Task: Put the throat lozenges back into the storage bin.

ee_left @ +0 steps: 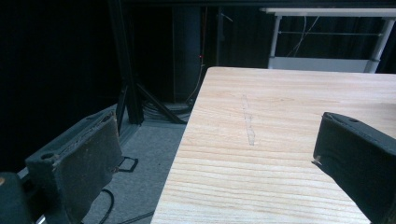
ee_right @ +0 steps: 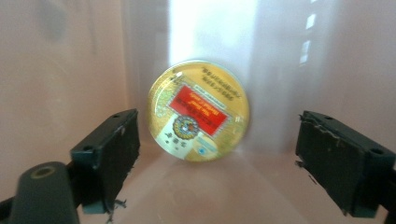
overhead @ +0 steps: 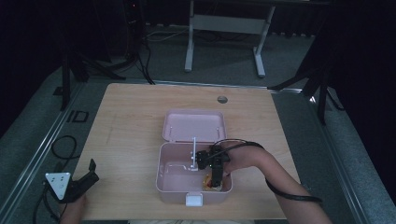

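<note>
The right tool (overhead: pixel 214 183) reached into the open pink box (overhead: pixel 164 176), jaws spread wide on either side of a round yellow disc (ee_right: pixel 198 111) lying near the box's front right corner, not yet gripped. The disc was glossy and domed, with a red label; the box was smooth plastic. The left tool (overhead: pixel 86 175), jaws also spread and empty, rested at the wood-grain counter (ee_left: pixel 280 107) edge

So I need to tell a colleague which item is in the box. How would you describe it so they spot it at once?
On the wooden table stands an open pink box. In its front right corner, under the right claw, lies a round yellow disc. It is glossy with a red label, the one bright thing inside.
</note>
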`<action>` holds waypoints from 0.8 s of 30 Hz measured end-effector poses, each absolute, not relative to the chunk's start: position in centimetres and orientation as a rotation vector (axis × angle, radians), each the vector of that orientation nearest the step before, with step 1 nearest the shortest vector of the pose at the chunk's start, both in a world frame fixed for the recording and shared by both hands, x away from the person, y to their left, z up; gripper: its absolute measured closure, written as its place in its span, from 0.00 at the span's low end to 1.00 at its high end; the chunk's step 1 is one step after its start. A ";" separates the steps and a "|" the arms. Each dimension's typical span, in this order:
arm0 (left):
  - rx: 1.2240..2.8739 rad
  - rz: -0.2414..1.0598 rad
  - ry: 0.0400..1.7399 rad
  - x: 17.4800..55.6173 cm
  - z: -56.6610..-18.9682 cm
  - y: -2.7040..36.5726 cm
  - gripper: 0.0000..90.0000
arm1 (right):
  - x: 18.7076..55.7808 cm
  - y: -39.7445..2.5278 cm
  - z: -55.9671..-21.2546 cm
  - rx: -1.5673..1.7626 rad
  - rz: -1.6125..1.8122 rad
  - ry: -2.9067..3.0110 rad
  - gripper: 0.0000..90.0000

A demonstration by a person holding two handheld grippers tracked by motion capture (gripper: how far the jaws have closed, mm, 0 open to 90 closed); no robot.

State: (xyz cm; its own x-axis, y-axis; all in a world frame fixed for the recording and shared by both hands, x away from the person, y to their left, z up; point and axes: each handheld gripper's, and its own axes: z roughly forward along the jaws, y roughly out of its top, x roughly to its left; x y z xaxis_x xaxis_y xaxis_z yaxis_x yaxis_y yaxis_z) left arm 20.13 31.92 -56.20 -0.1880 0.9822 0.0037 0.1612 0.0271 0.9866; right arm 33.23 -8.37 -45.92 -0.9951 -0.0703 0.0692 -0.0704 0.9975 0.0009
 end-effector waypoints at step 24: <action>1.227 1.261 1.482 20.2 -56.2 31.9 0.01 | 35.0 -20.7 -39.4 -0.244 -0.466 -3.246 0.14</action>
